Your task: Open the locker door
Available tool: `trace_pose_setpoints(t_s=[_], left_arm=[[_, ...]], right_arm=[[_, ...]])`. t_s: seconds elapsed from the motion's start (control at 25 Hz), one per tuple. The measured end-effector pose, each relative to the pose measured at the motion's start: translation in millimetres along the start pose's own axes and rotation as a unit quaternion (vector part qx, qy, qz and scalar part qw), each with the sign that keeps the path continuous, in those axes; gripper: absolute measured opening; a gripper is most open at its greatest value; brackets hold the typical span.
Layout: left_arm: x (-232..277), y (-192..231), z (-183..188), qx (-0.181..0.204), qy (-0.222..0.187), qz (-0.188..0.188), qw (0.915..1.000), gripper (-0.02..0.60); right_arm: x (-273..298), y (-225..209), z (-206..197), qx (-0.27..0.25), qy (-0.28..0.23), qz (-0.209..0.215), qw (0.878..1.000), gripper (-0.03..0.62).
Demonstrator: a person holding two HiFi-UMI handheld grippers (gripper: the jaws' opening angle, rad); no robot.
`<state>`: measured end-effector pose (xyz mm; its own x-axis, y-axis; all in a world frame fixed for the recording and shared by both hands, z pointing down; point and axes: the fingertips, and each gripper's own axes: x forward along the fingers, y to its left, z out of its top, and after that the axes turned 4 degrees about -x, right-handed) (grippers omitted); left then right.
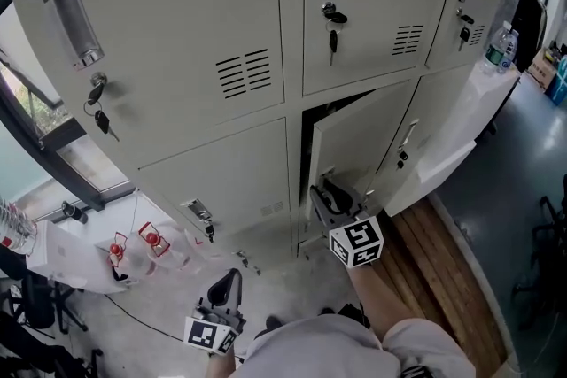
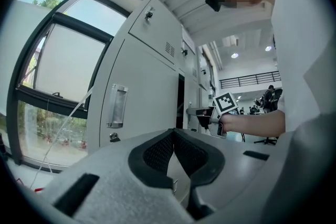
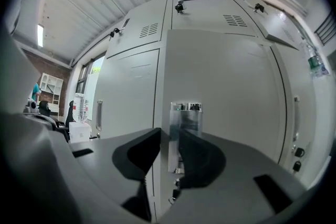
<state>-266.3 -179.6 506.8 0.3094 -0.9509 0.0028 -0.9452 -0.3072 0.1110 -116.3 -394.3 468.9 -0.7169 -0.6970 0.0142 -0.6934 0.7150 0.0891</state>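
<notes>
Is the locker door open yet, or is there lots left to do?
Partly. The lower door is already ajar, with a dark gap at its edge. Right now the right gripper looks closed on the handle. Still left: swinging the door wide. The left gripper hangs idle, shut, empty.

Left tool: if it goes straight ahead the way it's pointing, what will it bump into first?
Probably the bottom-left door. The left tool points level at that closed door, to the right of its handle and near its right edge. Depth is hard to judge here, so that's my best guess.
</notes>
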Motion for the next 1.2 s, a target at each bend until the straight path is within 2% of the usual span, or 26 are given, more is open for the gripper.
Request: trace_pose_setpoints(t_s=[0.2, 0.56, 0.84, 1.2], left_arm=[[4.0, -5.5, -3.2, -0.005, 0.004, -0.018, 0.9998, 0.003], [29.6, -30.3, -7.0, -0.004, 0.008, -0.078, 0.9969, 0.003], [60.9, -67.4, -6.5, -0.001, 0.007, -0.144, 0.9896, 0.003], [82.5, -106.9, -7.5, -0.004, 0.007, -0.188, 0.9822, 0.003]], right_arm=[[-24.3, -1.5, -1.5, 0.0, 0.003, -0.012, 1.0, 0.11], [-83.8, -12.9, -5.2, 0.003, 0.005, -0.048, 0.999, 0.13], [-136.8, -34.5, -10.0, 0.014, 0.005, -0.096, 0.995, 0.132], [-203.9, -81.0, -18.7, 0.034, 0.004, -0.168, 0.985, 0.129]])
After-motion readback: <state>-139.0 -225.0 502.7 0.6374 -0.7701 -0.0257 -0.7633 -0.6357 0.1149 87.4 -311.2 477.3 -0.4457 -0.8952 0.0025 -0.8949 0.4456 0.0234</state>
